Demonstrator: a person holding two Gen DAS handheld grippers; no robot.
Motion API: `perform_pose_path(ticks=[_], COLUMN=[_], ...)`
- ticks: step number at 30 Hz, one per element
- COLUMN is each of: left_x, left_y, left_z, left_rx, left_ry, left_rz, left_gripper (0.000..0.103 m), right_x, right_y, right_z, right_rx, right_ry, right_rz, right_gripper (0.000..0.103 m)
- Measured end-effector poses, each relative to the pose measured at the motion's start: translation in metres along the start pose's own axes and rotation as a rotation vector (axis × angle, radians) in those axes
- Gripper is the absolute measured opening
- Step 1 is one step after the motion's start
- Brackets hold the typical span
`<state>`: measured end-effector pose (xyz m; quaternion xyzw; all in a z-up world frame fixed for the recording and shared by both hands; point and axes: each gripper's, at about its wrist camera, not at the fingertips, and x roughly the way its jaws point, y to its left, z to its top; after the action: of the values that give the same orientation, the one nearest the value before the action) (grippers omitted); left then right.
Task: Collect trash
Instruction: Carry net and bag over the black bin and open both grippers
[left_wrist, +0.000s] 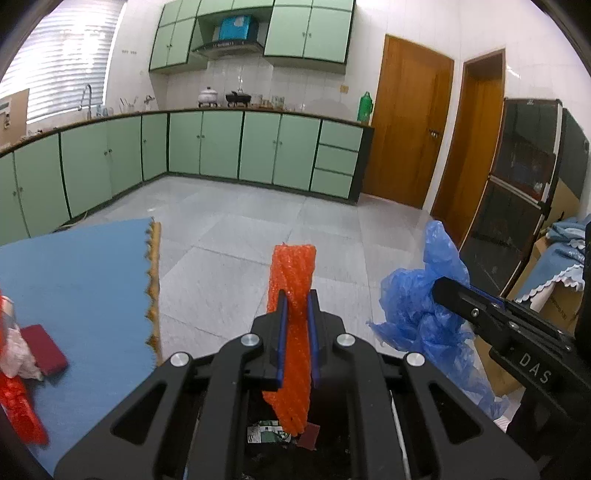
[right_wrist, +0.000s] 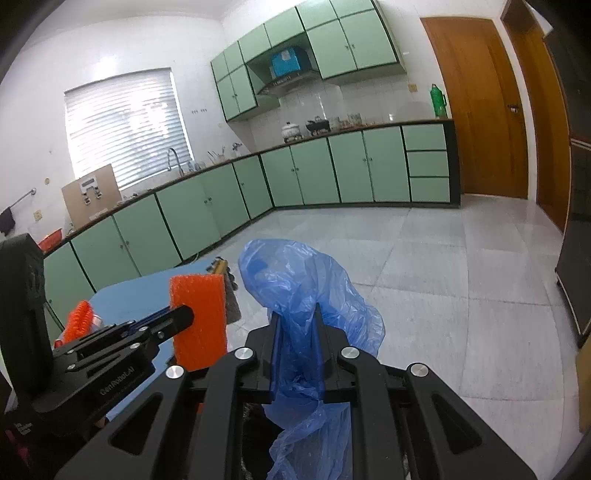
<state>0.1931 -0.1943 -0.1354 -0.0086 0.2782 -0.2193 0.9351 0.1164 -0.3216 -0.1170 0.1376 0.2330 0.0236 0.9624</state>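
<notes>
Showing 2 handheld grippers, each clamped on 1 piece of trash. Bottom centre of the left wrist view: the left gripper (left_wrist: 297, 295) pinches an orange bubble-wrap strip (left_wrist: 293, 273) at mid-length, its ends standing above and hanging below the jaws. Beneath it a dark container (left_wrist: 273, 454), seemingly a bin, holds paper scraps. Bottom centre of the right wrist view: the right gripper (right_wrist: 297, 314) is closed on a blue plastic bag (right_wrist: 295, 280), bunched between the pads. Both items are judged light, soft and crushable; the film may slip, so gathered folds grip best. Left: a blue table (left_wrist: 74, 266) bearing more orange wrap (left_wrist: 18, 410). Beyond: tiled floor (left_wrist: 258, 229), green cabinets (left_wrist: 258, 147).
</notes>
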Motion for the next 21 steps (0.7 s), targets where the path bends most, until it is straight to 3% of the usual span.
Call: perform_pose_path(ticks=[6,9,10,13,15,16,19,21], left_x=[0.036,0.048,0.05,0.052,0.048,0.046,0.037,0.027], left_y=[0.002,0.004,0.004,0.005,0.008,0.009,0.011,0.016], left_z=[-0.005,-0.006,-0.007,-0.008,-0.005,-0.004,0.002,0.007], left_rx=[-0.013,-0.017,-0.017,-0.02,-0.024,-0.025,-0.034,-0.042], left_ry=[0.069,0.097,0.102,0.102,0.092,0.088,0.07,0.053], left_rz=[-0.017,-0.029,-0.031,-0.031,-0.031,-0.027,-0.014,-0.003], left_gripper=[0.01,0.018,0.028,0.04,0.05,0.054,0.059,0.063], right_x=[0.026,0.037,0.039,0.041,0.04,0.039,0.036,0.032], right_y=[-0.014,-0.022,-0.023,-0.031,-0.034,-0.035,-0.038,-0.038], right_z=[-0.008,-0.01,-0.01,-0.012,-0.013,-0.012,-0.01,-0.008], right_rx=[0.023,0.044,0.053,0.069,0.083,0.089,0.104,0.107], right_ry=[0.056,0.081,0.087,0.088,0.087,0.086,0.082,0.073], right_rz=[-0.01,-0.018,-0.019,-0.033,-0.044,-0.048,-0.06,-0.074], right_gripper=[0.018,0.023,0.026,0.036,0.054,0.055,0.064,0.076])
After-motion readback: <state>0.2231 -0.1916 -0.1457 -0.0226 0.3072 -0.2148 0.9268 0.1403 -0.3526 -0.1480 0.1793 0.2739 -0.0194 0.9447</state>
